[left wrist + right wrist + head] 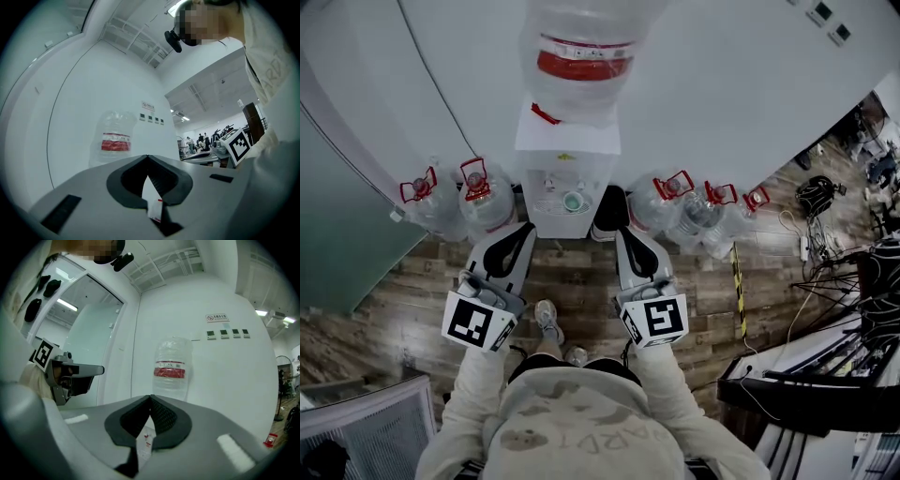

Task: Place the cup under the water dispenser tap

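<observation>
From my seat I see the left gripper (527,231) and the right gripper (622,234) held level, side by side, both aimed at the water dispenser (567,136). The left gripper's fingers (176,183) are clenched tip to tip with nothing between them, and the right gripper's fingers (168,420) are clenched the same way, also on nothing. The cup (573,201), a small pale green one, sits upright in the recess at the front of the dispenser, below the taps and apart from both grippers; I can't make out which tap it is under. A big clear bottle (581,56) with a red band stands upside down on top of the dispenser. Spare water jugs (483,202) stand on the wooden floor (581,281) at either side of it.
</observation>
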Available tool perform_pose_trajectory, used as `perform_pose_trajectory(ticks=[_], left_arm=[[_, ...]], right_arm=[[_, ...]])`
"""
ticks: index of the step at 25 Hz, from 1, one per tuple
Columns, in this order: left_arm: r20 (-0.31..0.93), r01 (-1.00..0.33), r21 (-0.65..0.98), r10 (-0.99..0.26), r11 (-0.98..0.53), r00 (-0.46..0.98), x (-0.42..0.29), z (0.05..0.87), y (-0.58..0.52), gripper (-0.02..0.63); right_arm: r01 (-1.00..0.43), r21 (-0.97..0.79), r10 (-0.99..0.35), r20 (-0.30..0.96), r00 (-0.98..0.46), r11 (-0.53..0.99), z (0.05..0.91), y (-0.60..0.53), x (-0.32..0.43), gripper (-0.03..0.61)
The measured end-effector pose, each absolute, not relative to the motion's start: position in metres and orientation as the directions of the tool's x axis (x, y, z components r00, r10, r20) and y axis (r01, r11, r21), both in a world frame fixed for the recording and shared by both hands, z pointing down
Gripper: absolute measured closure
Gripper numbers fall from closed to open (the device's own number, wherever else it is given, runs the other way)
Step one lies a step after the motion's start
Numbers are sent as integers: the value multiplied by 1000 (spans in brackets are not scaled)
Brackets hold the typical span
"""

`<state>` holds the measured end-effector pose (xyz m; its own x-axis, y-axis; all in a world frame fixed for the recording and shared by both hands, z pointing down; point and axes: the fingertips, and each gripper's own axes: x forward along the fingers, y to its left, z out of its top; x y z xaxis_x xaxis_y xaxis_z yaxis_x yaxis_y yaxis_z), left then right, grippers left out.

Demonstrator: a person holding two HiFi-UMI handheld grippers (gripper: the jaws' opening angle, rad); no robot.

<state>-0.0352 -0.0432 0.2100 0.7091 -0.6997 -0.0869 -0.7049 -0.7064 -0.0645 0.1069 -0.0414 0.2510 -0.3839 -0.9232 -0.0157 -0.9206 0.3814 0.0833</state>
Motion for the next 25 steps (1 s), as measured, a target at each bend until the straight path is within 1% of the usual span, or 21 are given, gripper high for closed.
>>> perform_pose_trajectory(ticks=[11,25], left_arm=[[-140,-709,-71,-697,-702,704,-27,188,-20,607],[-156,-703,-66,-689,-708,708,-11,184,0,607]], right_arm=[[-919,110,-919,-68,-388,379,226,-17,113,569],[-917,110,-914,-102,-393,383,216,3,121,569]])
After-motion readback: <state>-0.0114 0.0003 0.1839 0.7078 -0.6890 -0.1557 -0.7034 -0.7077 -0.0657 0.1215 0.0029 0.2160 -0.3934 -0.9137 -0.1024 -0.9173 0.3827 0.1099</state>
